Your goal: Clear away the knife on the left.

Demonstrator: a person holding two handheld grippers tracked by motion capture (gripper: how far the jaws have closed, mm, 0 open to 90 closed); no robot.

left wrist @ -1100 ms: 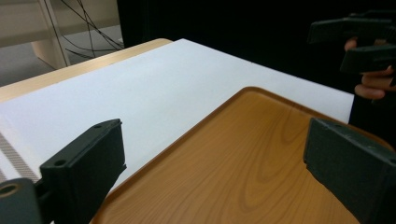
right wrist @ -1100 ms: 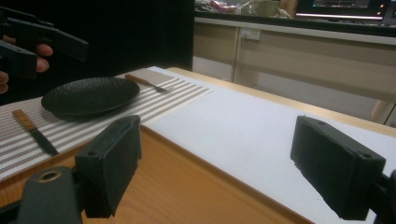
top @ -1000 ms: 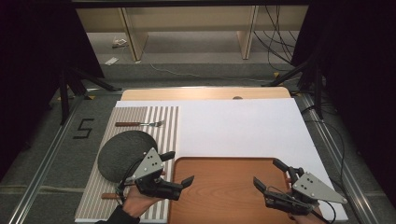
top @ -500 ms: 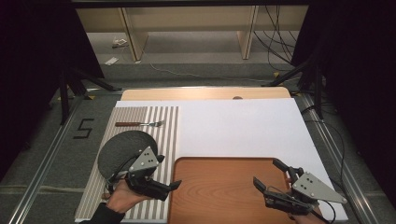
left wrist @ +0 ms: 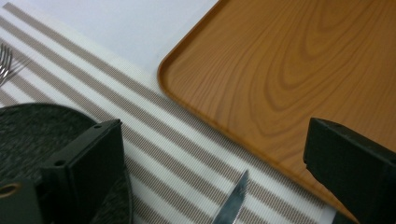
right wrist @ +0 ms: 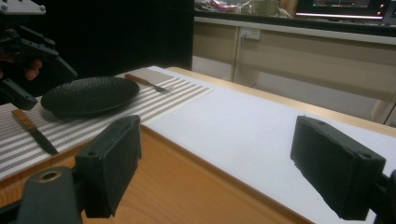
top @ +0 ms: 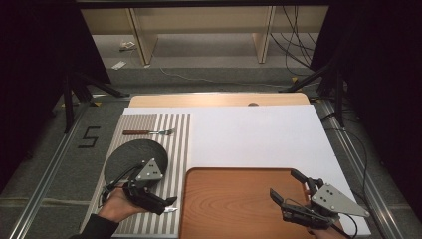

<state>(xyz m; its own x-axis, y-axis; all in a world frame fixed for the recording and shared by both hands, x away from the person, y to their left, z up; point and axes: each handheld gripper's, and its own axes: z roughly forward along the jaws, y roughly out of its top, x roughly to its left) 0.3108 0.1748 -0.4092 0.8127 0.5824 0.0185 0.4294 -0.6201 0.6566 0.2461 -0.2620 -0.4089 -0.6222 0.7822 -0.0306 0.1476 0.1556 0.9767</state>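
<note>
Knife (left wrist: 232,200): lying flat on the striped placemat (top: 179,149), near the mat's near edge, between the black plate (top: 130,155) and the wooden tray (top: 234,199). Its wooden handle is showing in the right gripper view (right wrist: 24,120), with the blade pointing toward the tray. In the left gripper view the blade tip is sitting between the two jaws, touching neither.

Left gripper (top: 164,204): hovering over the near part of the placemat, beside the plate's near rim, held in the person's left hand (top: 117,204). Jaws standing spread wide, pinching nothing, the knife tip lying in the gap below them.

Right gripper (top: 291,191): hanging over the near right corner of the tray. Jaws spread wide apart, holding nothing.

Black plate: resting on the left half of the placemat, textured surface, round.

Fork (top: 149,132): lying at the far edge of the placemat, wooden handle to the left, tines to the right, well apart from the plate.

Wooden tray: sitting at the near edge of the table, its left rim just beside the placemat, partly covering the white sheet (top: 259,134).

White sheet: covering most of the table top, right of the placemat.
</note>
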